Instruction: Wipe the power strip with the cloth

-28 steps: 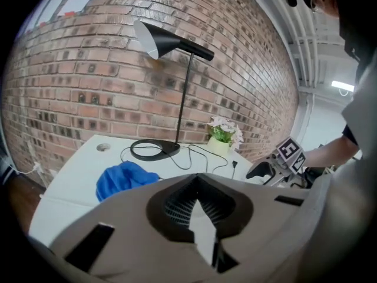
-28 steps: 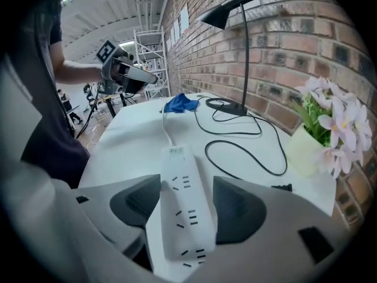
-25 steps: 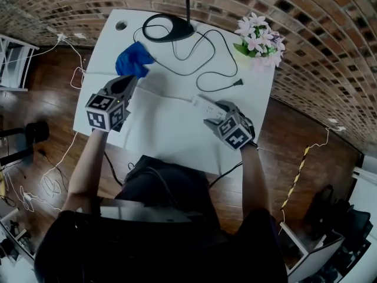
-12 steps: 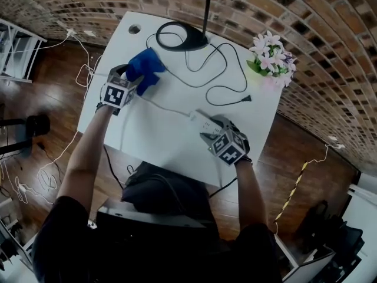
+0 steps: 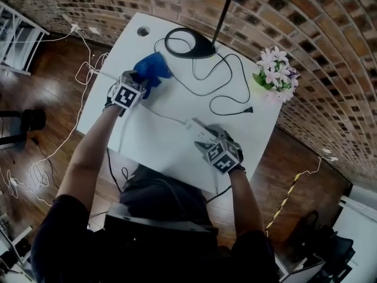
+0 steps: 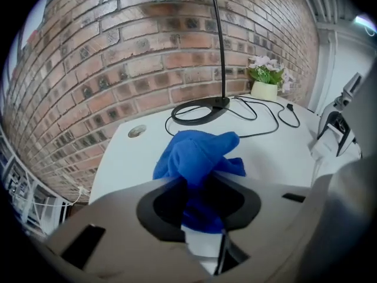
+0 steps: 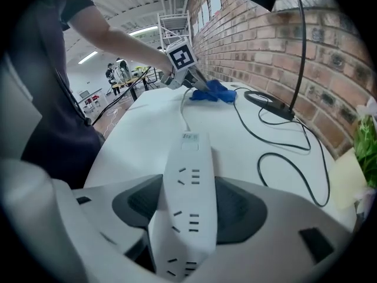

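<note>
the left gripper [image 5: 145, 81], jaws just closing to a half-wide pinch on the crumpled blue cloth [image 5: 154, 66] near the white table [image 5: 159, 140] edge, should bunch it firmly before wiping the long white plastic power strip [image 5: 197, 128] clamped widthwise in the right gripper [image 5: 207, 137].

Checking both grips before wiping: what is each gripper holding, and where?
Left gripper, jaws just closing, pinches the blue cloth at its near edge. Right gripper, jaws also just closing, clamps the power strip by its long sides.
</note>
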The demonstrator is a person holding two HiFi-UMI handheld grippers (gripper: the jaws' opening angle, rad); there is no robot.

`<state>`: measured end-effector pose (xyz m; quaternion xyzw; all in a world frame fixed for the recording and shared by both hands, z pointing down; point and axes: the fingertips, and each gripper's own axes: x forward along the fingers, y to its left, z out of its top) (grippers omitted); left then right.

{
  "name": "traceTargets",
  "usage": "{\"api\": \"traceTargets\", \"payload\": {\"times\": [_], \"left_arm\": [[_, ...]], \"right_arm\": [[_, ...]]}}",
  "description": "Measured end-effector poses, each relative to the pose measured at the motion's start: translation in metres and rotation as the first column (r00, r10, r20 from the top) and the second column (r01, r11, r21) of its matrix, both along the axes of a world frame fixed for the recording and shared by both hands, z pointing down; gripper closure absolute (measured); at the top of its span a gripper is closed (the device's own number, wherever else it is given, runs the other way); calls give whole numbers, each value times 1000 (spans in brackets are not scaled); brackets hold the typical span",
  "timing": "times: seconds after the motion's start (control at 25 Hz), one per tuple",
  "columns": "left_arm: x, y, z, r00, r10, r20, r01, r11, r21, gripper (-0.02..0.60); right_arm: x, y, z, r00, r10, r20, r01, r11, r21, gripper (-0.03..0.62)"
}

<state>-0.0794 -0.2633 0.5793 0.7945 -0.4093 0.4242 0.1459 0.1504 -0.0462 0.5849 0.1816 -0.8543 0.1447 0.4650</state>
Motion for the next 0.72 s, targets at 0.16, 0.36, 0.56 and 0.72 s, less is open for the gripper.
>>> {"api": "traceTargets", "payload": {"times": [0.16, 0.36, 0.56, 0.72], "left_arm": [[-9, 9, -1, 998, -55, -5, 55, 998, -44, 500], [-24, 33, -14, 977, -177, -115, 172, 984, -56, 506], [-34, 51, -61, 938, -239, -251, 254, 967, 27, 506], [-28, 67, -103, 895, -233, -381, 278, 958, 66, 506]], "right_arm": [[-9, -1, 1, 1000, -10, 9, 10, 1000, 14, 330], [-42, 4, 1, 997, -33, 68, 31, 999, 29, 324], [-61, 3, 0, 994, -41, 102, 38, 999, 34, 319], [-59, 3, 2, 993, -44, 110, 40, 999, 31, 318]]}}
